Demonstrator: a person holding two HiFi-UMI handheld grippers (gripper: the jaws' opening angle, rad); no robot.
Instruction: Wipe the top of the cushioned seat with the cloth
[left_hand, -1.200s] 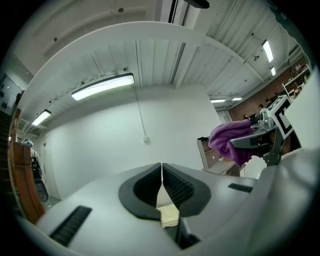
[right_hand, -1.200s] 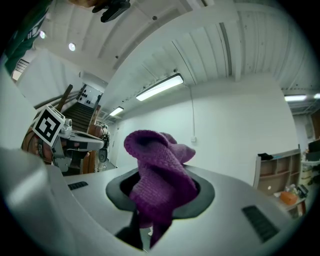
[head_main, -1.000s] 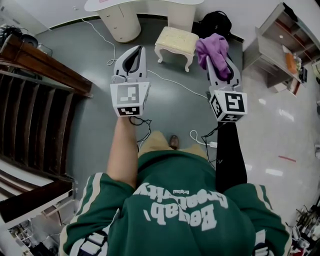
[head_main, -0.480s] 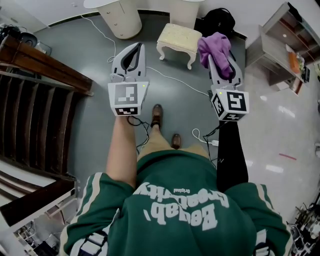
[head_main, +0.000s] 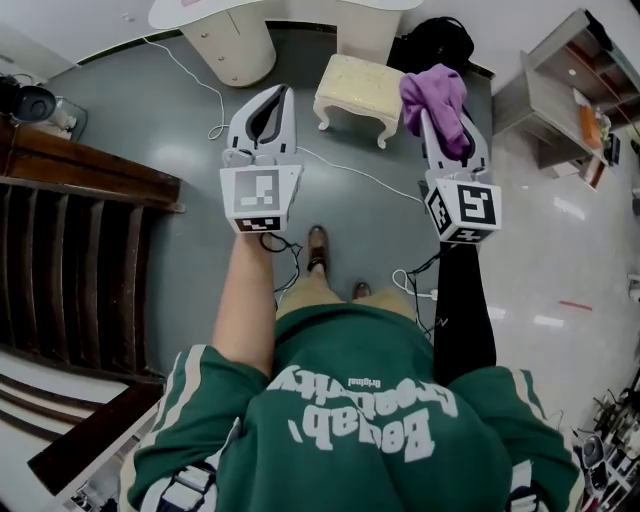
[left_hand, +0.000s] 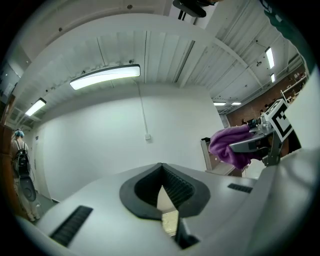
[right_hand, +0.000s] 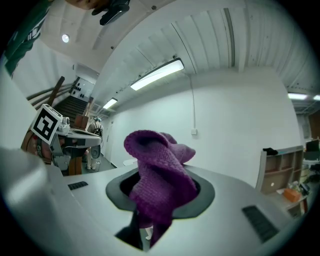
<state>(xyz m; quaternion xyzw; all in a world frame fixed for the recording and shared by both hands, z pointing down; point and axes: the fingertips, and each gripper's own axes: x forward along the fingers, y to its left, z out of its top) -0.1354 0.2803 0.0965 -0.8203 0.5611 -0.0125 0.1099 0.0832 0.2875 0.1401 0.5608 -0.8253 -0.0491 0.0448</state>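
The cushioned seat (head_main: 356, 84) is a small cream stool with curved legs, standing on the grey floor ahead of me. Both grippers are held up in the air, short of it. My right gripper (head_main: 438, 122) is shut on a purple knitted cloth (head_main: 435, 92), which bunches over the jaw tips and hides them; the same cloth (right_hand: 159, 180) fills the right gripper view. My left gripper (head_main: 279, 97) is to the left of the stool with its jaws together and nothing between them; its tips (left_hand: 161, 166) meet in the left gripper view.
A dark wooden staircase (head_main: 70, 250) runs along the left. A white rounded pedestal (head_main: 236, 42) and a black bag (head_main: 438, 42) stand behind the stool. A shelf unit (head_main: 572, 90) is at the right. White cables (head_main: 350, 168) trail over the floor by the person's shoes (head_main: 317, 240).
The person has stepped forward, one shoe now out in front. Both grippers keep the same pose, the right still holding the cloth.
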